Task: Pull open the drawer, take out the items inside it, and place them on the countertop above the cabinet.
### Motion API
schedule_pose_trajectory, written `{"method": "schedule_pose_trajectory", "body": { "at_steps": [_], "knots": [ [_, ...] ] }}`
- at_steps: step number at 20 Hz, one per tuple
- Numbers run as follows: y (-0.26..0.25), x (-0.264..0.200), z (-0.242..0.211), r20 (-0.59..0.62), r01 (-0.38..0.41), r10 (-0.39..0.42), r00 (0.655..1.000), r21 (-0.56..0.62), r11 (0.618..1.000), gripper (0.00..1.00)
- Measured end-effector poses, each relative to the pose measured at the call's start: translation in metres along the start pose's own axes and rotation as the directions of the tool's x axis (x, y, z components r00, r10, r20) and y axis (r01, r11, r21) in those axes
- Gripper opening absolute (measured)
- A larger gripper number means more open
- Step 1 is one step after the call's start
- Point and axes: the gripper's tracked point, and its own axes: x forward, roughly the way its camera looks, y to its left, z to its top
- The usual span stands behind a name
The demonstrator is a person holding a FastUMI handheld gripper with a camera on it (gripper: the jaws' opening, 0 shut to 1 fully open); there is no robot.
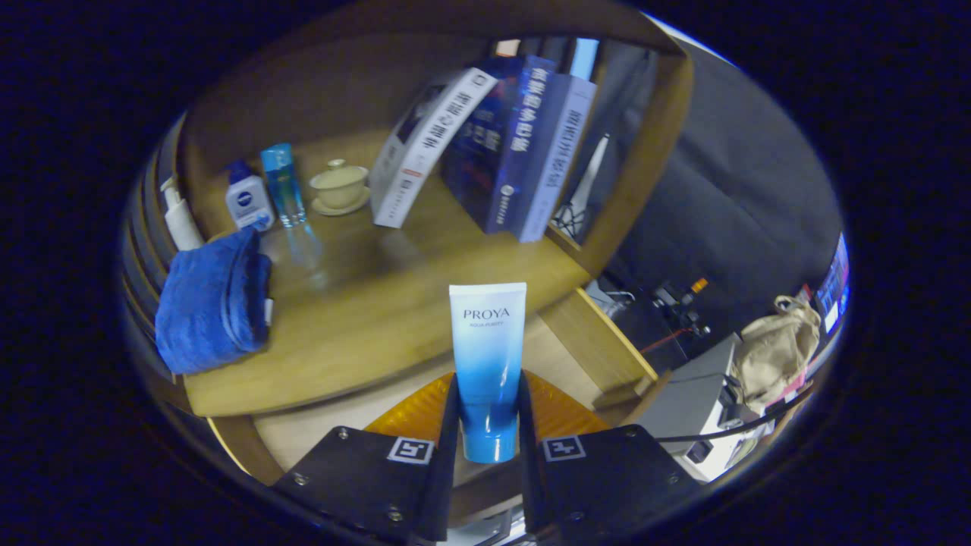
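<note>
Pinching a white-to-blue cosmetic tube [488, 356] by its lower end, the gripper [489, 425] has both fingers pressed against the tube's sides, cap end down between them, the flat crimped end standing upright beyond the fingertips. Just past the fingers: the wooden countertop [379, 326], its front edge crossing behind the tube, with a paler surface below that edge on either side of the fingers. Left on the countertop: a folded blue towel [212, 303], near the front edge. Behind the towel, in a row toward the back wall: a white pump bottle [180, 220], a small white bottle with a blue cap [248, 199], a clear blue bottle [282, 184], and a pale lidded cup on a saucer [338, 186]. Centre to right at the back: a group of books [501, 144], leaning leftward, the white one outermost. Right of the cabinet's wooden side panel [645, 159]: a dark cloth wall, and lower down a beige bag [774, 349] resting on a grey unit.
</note>
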Motion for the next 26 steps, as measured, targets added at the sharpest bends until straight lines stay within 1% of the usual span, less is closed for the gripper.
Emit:
{"method": "schedule_pose_trajectory", "body": {
  "at_steps": [4,6,10,12,14,17,20,21,23,24,25,26],
  "knots": [
    [0.04,0.017,0.017,0.013,-0.121,0.122,0.992,-0.066,0.99,0.38],
    [0.058,0.025,0.023,0.016,-0.185,0.187,0.982,-0.09,0.979,0.38],
    [0.088,0.035,0.028,0.034,-0.316,0.323,0.946,-0.129,0.94,0.37],
    [0.101,0.035,0.034,0.063,-0.383,0.394,0.917,-0.138,0.913,0.38],
    [0.107,0.037,0.039,0.095,-0.426,0.442,0.892,-0.155,0.892,0.37],
    [0.117,0.04,0.041,0.113,-0.463,0.489,0.865,-0.191,0.865,0.37],
    [0.116,0.038,0.043,0.129,-0.47,0.501,0.856,-0.211,0.857,0.45],
    [0.117,0.034,0.048,0.155,-0.475,0.51,0.846,-0.214,0.853,0.5],
    [0.115,0.017,0.061,0.227,-0.497,0.535,0.814,-0.205,0.843,0.61],
    [0.11,0.009,0.068,0.266,-0.497,0.535,0.802,-0.199,0.845,0.72],
    [0.106,-0.002,0.073,0.308,-0.502,0.539,0.784,-0.196,0.842,0.73],
    [0.1,-0.013,0.078,0.349,-0.503,0.539,0.766,-0.196,0.842,0.77]
  ]
}}
